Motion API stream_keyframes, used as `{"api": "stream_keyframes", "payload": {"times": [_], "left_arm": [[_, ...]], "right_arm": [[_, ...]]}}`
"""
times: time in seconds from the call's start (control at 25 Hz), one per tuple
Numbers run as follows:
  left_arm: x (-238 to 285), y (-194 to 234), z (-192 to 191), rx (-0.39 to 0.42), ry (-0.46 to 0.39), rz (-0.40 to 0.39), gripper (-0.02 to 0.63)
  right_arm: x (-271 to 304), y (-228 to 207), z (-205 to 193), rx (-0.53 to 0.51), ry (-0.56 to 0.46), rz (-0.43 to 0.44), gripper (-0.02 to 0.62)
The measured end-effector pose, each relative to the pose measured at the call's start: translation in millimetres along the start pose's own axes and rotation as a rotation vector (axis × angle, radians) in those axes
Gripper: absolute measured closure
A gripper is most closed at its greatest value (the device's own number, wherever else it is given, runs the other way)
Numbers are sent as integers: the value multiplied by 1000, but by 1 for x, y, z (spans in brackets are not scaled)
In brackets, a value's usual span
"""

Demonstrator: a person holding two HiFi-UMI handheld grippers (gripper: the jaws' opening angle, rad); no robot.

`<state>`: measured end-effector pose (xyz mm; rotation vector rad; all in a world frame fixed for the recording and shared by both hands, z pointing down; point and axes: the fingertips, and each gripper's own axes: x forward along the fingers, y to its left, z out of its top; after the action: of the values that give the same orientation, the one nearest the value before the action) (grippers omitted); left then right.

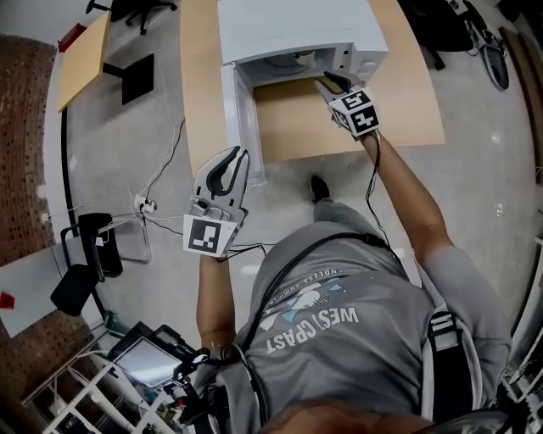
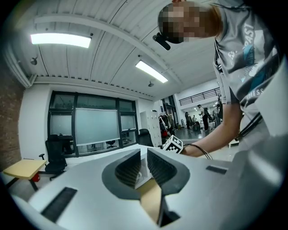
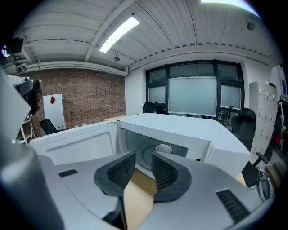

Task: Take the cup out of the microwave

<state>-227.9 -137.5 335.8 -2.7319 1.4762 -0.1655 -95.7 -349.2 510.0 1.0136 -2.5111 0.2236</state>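
A white microwave stands on a wooden table with its door swung open toward me on the left. Inside it sits a pale cup on the turntable; the head view shows only the cup's rim. My right gripper hovers just in front of the opening, pointing at the cup, its jaws apart with nothing between them. My left gripper hangs by the outer edge of the door, jaws slightly apart and holding nothing.
The table's front edge lies just below the right gripper. On the floor to the left are cables and a black office chair. A yellow table stands at the far left, and a rack sits at the lower left.
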Motion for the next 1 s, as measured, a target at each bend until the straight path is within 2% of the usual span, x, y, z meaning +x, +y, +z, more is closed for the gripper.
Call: {"api": "stream_keyframes", "payload": {"times": [0.2,0.28,0.36,0.72,0.88,1.0], "left_arm": [[15,19,-7,-38,21,46,518],[22,26,-12,-32,43,58,518],[28,32,-15,-39,44,68,518],[46,57,-37,-96,83,117,518],[52,65,-42,-133,88,140,518],[52,65,-43,-130,92,141,518]], "right_arm": [[53,-33,-24,43,76,-62,506],[73,-46,-34,65,107,-79,454],[90,-56,-42,83,134,-90,439],[151,-84,-66,97,180,-179,439],[165,-91,-73,103,200,-188,440],[169,-89,-71,91,201,-179,440]]}}
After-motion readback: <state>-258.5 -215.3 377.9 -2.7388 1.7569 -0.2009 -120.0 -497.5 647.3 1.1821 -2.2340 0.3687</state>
